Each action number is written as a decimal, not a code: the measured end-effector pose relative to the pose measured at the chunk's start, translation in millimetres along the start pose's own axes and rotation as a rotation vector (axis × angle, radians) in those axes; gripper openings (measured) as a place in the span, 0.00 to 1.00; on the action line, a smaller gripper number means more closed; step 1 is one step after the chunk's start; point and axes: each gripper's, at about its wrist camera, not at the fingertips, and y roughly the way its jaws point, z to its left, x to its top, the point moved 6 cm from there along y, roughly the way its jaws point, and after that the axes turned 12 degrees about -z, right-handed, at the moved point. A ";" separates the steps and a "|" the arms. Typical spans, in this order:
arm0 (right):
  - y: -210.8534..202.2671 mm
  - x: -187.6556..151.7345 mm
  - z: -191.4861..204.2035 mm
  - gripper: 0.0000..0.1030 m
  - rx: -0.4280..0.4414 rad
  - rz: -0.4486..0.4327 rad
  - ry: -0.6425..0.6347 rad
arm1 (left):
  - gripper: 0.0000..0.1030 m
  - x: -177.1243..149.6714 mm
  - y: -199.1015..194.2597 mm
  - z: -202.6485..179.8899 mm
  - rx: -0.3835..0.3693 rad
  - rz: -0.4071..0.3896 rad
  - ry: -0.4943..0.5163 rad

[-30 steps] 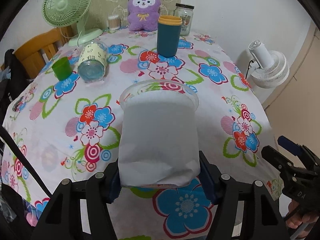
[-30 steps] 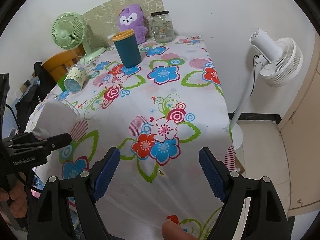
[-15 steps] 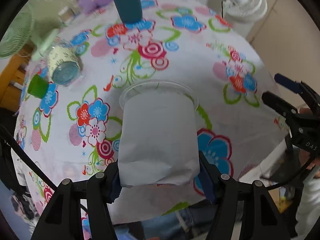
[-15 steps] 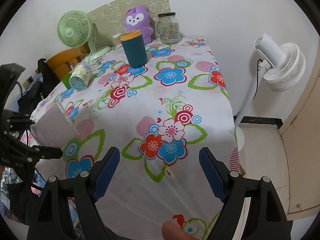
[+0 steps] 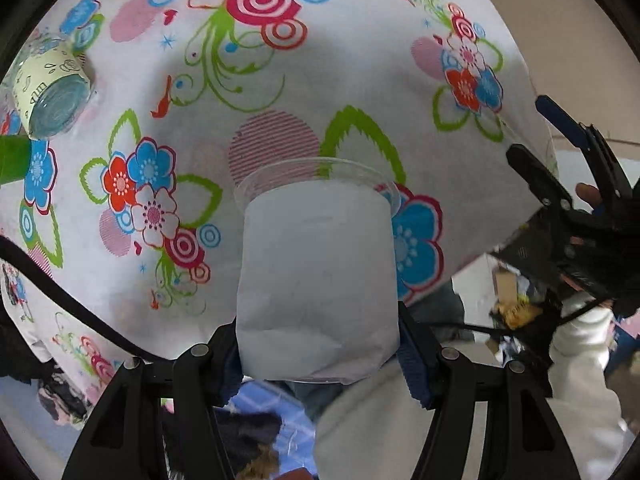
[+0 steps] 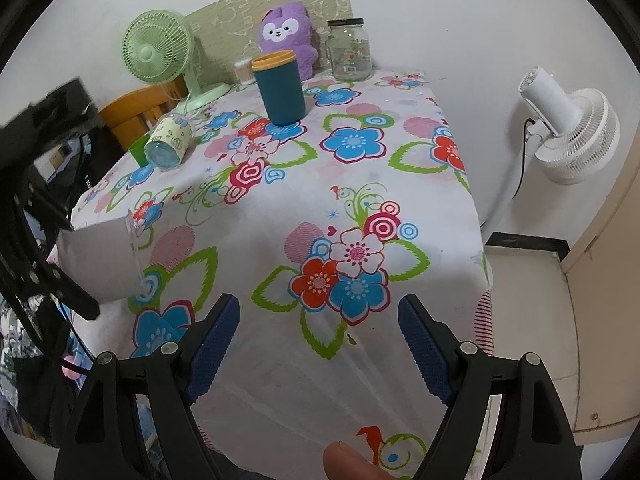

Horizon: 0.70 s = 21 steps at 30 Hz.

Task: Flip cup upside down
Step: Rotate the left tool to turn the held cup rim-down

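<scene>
Since the frame a second ago the left gripper [image 5: 318,344] has pitched forward with its load: its camera then took in the whole table and the far wall, and now looks down on the near table edge and the person's clothing below. The clear plastic cup [image 5: 318,276], wrapped in a white paper sleeve, remains clamped between the two blue pads, held by its base end with the rim pointing away from the gripper. In the right wrist view the cup [image 6: 100,262] is seen lying nearly on its side in the air over the near left corner of the floral tablecloth [image 6: 360,184], mouth toward the table's middle; it was closer to upright before.

Further along, the right gripper [image 6: 319,344] has hardly shifted. Its fingers stand wide apart with nothing between them, hovering above the near edge of the cloth.

Unchanged on the table: a patterned cup lying on its side [image 6: 168,142], the teal tumbler [image 6: 280,88] upright beyond it, and a glass jar [image 6: 349,50] at the back.
</scene>
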 end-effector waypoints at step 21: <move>4.2 -6.5 3.4 0.81 0.034 -0.006 0.009 | 0.75 57.2 20.7 9.8 -0.010 0.225 -0.050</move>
